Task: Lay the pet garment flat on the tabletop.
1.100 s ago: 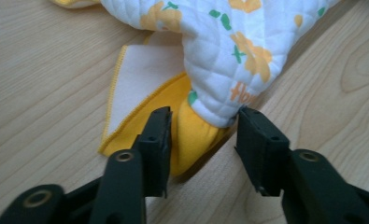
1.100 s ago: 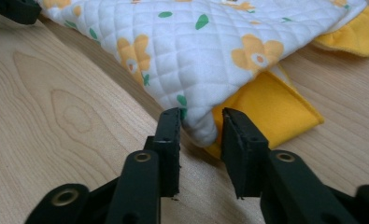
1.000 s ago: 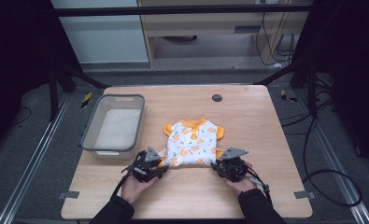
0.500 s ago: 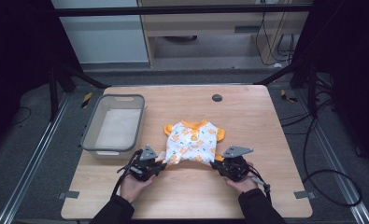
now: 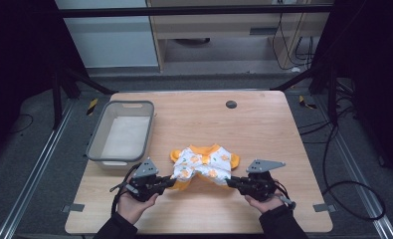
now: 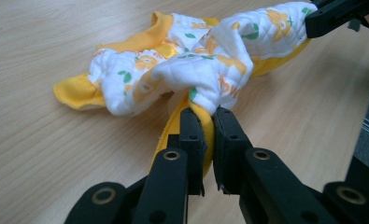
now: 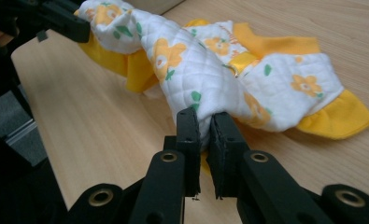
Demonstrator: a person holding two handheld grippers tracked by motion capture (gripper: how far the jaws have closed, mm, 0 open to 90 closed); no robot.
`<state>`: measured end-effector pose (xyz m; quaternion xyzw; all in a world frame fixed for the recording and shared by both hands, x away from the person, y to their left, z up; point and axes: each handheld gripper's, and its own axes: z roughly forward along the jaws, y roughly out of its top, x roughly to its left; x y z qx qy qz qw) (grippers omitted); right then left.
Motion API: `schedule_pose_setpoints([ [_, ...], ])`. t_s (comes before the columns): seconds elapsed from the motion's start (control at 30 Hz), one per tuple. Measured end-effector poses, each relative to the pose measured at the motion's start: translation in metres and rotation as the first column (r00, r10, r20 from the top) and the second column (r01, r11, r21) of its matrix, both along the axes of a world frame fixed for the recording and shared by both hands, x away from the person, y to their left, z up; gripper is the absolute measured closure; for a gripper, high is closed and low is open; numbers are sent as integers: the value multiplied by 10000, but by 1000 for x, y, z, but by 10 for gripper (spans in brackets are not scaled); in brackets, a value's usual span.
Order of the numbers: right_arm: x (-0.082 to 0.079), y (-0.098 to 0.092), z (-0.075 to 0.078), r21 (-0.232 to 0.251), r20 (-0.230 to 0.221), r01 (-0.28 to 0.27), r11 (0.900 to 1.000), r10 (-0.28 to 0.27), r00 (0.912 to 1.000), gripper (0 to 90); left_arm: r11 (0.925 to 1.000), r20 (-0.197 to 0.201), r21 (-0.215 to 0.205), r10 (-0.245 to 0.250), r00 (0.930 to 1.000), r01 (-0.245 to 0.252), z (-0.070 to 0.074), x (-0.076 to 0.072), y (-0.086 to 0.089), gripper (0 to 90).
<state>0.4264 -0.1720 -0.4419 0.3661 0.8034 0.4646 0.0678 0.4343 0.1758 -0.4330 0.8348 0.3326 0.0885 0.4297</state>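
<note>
A small quilted white baby garment with orange flowers and yellow trim (image 5: 204,167) is pinched at its near hem by the left claw (image 6: 205,123) and right claw (image 7: 205,122) (both clamped), its far part resting on the wooden counter (image 5: 263,124); folding it away from the person seems next.

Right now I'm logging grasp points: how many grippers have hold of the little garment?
2. The left gripper pinches the garment at its near left corner; the right gripper pinches its near right corner.
</note>
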Motion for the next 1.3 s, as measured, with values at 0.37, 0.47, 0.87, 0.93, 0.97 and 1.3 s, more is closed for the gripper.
schedule_pose_setpoints([
  [0.37, 71, 6, -33, -99, -328, 2012, 9795, -2014, 9790, 751, 9885, -69, 447, 1450, 9894, -1445, -32, 53, -5, 757],
  [0.47, 71, 7, -37, -305, 82, 2179, 9755, -2177, 9760, 707, 9826, 292, 666, 1715, 9847, -1731, -33, 51, -2, 614],
  [0.87, 39, -7, -18, -180, 1254, 1690, 9855, -1655, 9782, 510, 9837, 926, 596, 1639, 9821, -1698, -25, 26, 18, 352],
  [0.93, 31, -9, -20, -292, 1248, 1581, 9870, -1534, 9803, 488, 9848, 869, 621, 1567, 9838, -1623, -29, 20, 21, 349],
  [0.97, 28, -11, -22, -384, 1246, 1542, 9873, -1484, 9810, 482, 9841, 795, 786, 1530, 9850, -1592, -32, 17, 22, 343],
  [1.3, 20, -12, -49, -1039, 449, 1463, 9838, -1423, 9888, 471, 9818, 365, 1442, 1196, 9922, -1236, -49, 19, 15, 414],
])
